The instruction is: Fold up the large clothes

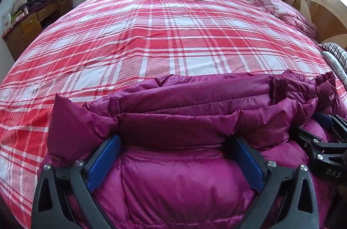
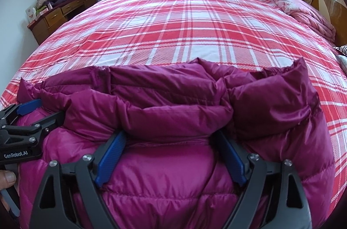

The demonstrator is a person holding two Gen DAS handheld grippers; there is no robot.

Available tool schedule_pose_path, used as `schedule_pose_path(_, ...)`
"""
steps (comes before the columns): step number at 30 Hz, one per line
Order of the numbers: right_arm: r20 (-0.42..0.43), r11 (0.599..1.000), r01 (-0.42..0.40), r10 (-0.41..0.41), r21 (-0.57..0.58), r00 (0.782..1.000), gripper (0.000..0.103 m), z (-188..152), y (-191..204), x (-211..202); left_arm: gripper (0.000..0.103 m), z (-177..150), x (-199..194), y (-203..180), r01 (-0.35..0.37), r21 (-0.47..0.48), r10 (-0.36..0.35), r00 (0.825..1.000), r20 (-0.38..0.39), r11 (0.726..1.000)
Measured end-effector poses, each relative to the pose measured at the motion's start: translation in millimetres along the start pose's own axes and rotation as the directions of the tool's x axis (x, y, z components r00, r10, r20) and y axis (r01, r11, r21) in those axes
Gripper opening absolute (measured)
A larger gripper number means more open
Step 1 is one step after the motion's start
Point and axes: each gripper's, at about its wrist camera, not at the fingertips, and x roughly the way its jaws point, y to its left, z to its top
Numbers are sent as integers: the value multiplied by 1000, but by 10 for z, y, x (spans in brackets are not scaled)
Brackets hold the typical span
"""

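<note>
A magenta puffer jacket (image 1: 184, 103) (image 2: 164, 99) lies across the near edge of a bed with a red and white plaid sheet (image 1: 151, 34) (image 2: 173, 29). A darker layer is folded back over its brighter quilted part. My left gripper (image 1: 174, 139) stands wide open on the jacket's left portion, its blue pads (image 1: 104, 161) on either side of the fold's edge without pinching it. My right gripper (image 2: 171, 135) is open in the same way further right, its pads (image 2: 110, 157) clear of the fabric. Each gripper shows at the edge of the other's view, right gripper (image 1: 314, 127) and left gripper (image 2: 43, 113).
A wooden desk (image 1: 32, 18) (image 2: 56, 16) piled with clutter stands at the back left. A bunched pink quilt (image 1: 282, 5) (image 2: 303, 10) lies by the headboard (image 1: 325, 12) at the right, with a striped pillow (image 1: 334, 51). A person's thumb (image 2: 8, 177) shows at the left edge.
</note>
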Motion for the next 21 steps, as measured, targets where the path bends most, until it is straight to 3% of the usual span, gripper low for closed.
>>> schedule_pose_path(21, -12, 999, 36, -36, -22, 999, 90, 32, 51, 48, 102, 21, 34, -8, -12, 6, 12, 1000, 0, 1000)
